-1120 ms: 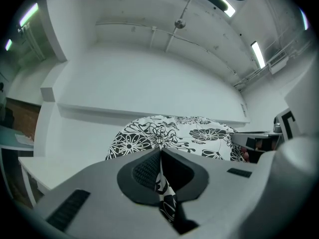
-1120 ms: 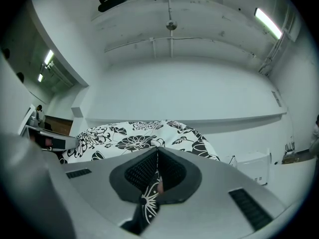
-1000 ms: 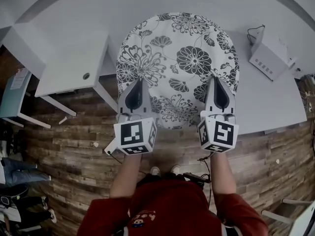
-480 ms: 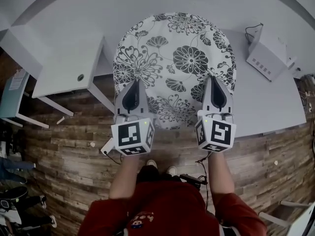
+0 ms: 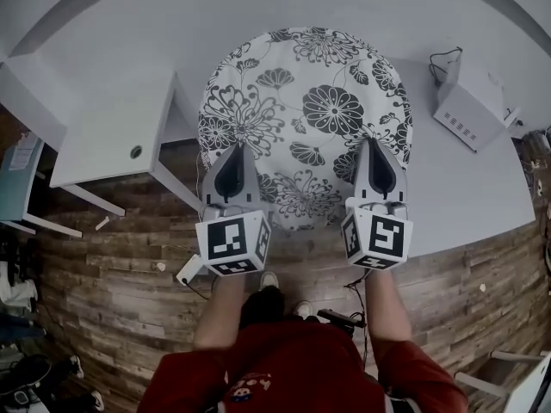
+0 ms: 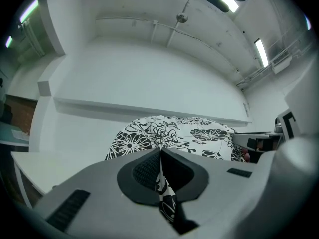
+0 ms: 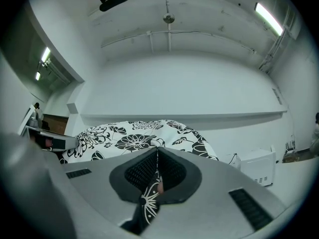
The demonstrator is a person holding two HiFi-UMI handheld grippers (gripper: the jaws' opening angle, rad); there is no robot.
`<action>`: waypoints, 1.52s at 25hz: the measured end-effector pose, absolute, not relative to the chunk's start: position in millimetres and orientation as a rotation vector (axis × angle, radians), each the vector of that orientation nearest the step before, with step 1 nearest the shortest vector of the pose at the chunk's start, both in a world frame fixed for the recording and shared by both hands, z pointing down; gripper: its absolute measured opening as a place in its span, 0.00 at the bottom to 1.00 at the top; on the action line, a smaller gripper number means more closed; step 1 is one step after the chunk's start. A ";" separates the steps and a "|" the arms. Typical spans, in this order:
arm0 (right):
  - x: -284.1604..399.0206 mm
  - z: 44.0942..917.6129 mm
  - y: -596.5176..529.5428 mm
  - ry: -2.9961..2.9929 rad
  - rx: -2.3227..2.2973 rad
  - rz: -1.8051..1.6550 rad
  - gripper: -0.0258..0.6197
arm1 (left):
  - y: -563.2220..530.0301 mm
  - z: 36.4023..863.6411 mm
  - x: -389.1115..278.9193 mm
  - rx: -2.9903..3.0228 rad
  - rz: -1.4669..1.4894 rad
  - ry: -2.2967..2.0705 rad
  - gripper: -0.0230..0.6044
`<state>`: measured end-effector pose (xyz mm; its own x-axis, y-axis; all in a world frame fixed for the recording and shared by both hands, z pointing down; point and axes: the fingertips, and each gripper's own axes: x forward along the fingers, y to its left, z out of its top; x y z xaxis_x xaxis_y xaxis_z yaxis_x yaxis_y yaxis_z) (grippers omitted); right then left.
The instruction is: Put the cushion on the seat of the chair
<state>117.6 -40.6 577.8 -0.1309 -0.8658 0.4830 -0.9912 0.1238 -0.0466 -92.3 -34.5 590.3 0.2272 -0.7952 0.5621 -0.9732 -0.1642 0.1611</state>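
Observation:
A round white cushion (image 5: 306, 110) with black flower print hangs in front of me, held by its near edge at two places. My left gripper (image 5: 232, 155) is shut on the cushion's near left rim, and a fold of the printed cloth (image 6: 165, 195) is pinched between its jaws. My right gripper (image 5: 373, 151) is shut on the near right rim in the same way, with cloth (image 7: 149, 200) between its pads. In both gripper views the cushion (image 6: 169, 132) (image 7: 134, 136) spreads out beyond the jaws. No chair shows in any view.
Below the cushion stand a white desk (image 5: 112, 123) at the left and a white tabletop (image 5: 469, 183) at the right. A white box with a cable (image 5: 469, 106) sits on that tabletop. Wooden floor (image 5: 120, 265) and loose cables (image 5: 340, 318) lie by my feet.
Both grippers keep their hold on the cushion and stay where they were. The head view has drifted a little, and one foot has shifted on the floor.

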 end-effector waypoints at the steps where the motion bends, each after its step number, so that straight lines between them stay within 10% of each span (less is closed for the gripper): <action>1: 117.8 577.7 -40.5 -2.072 1.811 0.510 0.08 | -35.0 590.2 -92.3 2.026 0.479 -1.622 0.08; 38: 120.1 578.5 -41.4 -2.076 1.802 0.535 0.08 | -35.2 577.7 -91.0 2.008 0.497 -1.657 0.08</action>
